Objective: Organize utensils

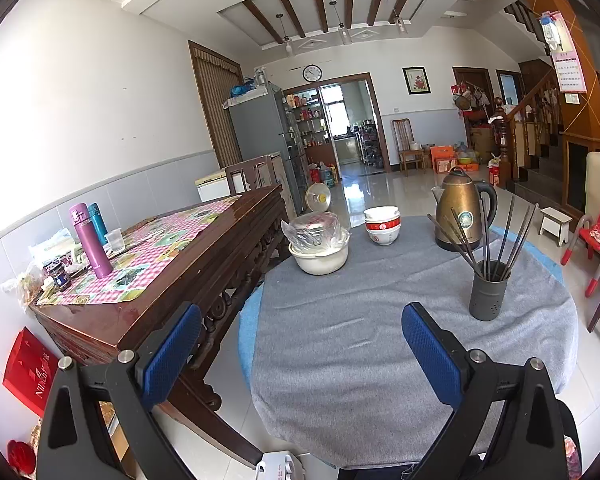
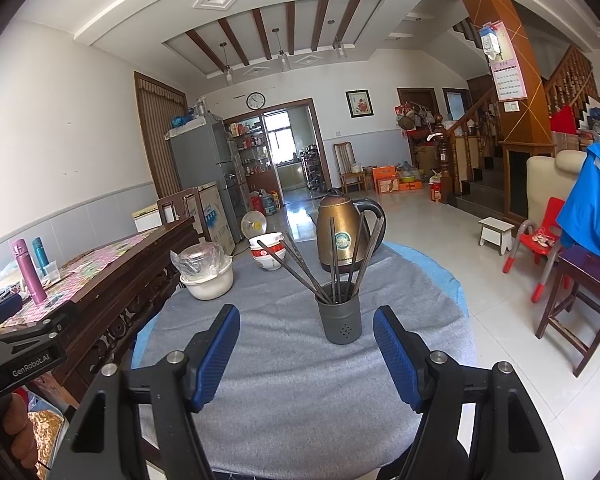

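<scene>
Chopsticks (image 2: 332,264) stand fanned in my grey holder (image 2: 342,320) at twelve o'clock of the right gripper (image 2: 306,350); left gripper (image 1: 302,346) likewise gapes wide, nothing between either's pads.

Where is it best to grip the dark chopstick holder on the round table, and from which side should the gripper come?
Probably grip the chopstick holder by its round body, below the rim, with one pad on each side. It stands upright on the grey cloth, and the chopsticks fan out above the rim, so a grip from above is blocked. The open right gripper already faces it from the near side.
</scene>
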The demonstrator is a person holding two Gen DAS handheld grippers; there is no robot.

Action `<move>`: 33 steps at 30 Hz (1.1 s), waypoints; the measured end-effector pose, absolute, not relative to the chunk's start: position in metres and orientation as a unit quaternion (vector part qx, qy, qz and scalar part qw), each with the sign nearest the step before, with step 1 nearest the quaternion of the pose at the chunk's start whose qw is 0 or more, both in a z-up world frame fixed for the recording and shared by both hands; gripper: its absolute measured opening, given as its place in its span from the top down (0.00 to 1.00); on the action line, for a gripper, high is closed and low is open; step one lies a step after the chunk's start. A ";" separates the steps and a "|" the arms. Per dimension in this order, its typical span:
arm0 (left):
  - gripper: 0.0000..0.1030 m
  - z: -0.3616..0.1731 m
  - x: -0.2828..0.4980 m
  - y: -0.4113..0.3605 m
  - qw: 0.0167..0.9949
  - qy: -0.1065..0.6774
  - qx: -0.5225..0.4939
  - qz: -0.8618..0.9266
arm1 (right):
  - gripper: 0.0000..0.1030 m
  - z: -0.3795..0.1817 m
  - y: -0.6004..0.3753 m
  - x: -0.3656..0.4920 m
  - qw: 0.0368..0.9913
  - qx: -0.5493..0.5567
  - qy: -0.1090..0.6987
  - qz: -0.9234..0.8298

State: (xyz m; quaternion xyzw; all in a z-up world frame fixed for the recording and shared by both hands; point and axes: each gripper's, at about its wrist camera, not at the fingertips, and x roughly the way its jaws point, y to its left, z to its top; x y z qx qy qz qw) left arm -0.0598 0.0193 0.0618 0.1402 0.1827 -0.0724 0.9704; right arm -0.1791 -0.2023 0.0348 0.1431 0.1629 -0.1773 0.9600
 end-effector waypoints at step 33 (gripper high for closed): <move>0.03 0.057 -0.062 0.021 0.970 0.190 0.132 -0.072 | 0.29 0.036 -0.192 -0.179 0.961 0.143 0.162 -0.174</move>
